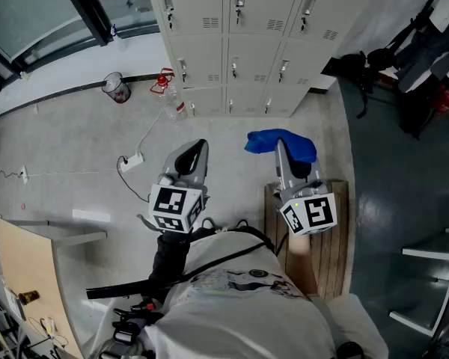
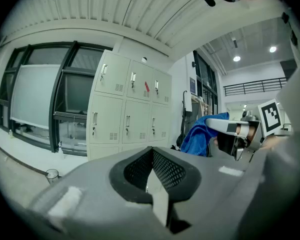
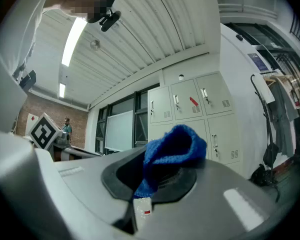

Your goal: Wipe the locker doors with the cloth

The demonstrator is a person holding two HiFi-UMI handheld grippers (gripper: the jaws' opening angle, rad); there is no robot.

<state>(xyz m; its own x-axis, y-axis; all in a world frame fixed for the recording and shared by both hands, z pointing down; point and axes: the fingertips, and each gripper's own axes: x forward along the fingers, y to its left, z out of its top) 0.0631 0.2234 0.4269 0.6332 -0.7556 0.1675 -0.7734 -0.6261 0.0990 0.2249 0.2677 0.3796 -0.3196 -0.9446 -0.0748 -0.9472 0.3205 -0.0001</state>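
Observation:
A bank of beige locker doors (image 1: 239, 43) stands ahead of me across a stretch of floor; it also shows as lockers (image 2: 130, 109) in the left gripper view and lockers (image 3: 190, 114) in the right one. A blue cloth (image 1: 283, 145) bunches out of my right gripper (image 1: 280, 149), whose jaws are shut on it; up close the cloth (image 3: 172, 149) rises from that gripper (image 3: 150, 186). My left gripper (image 1: 197, 149) is held level with it, to its left, shut and empty (image 2: 152, 184). It sees the cloth (image 2: 200, 134) at its right. Both grippers are well short of the doors.
On the floor left of the lockers are a clear cup (image 1: 117, 87), a red-topped item (image 1: 162, 82) and a white power strip (image 1: 131, 161) with its cable. A slatted wooden bench (image 1: 335, 238) lies under my right side. Dark bags and gear (image 1: 415, 58) crowd the right wall.

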